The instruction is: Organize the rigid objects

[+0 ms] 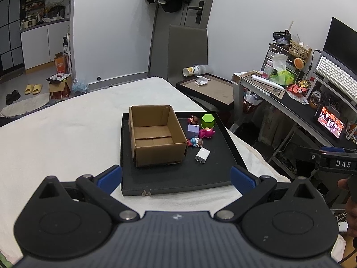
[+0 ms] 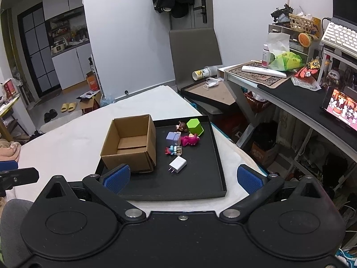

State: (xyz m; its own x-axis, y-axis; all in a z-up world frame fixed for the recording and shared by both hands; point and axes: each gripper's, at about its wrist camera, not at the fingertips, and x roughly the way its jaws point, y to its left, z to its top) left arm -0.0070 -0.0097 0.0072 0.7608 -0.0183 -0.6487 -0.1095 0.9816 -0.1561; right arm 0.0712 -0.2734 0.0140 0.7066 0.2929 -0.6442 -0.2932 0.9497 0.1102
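Lying beyond spread tongs (image 2: 183, 176): charger (image 2: 177, 165)

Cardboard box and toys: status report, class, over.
Left gripper open, right gripper open, both empty. Brown cardboard box empty on black tray. White charger nearest, path unobstructed.

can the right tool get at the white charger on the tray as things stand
Probably yes. The white charger lies alone on the black tray, clear of the cardboard box and the toys, and the right tool is open and pointed straight at it with nothing between.
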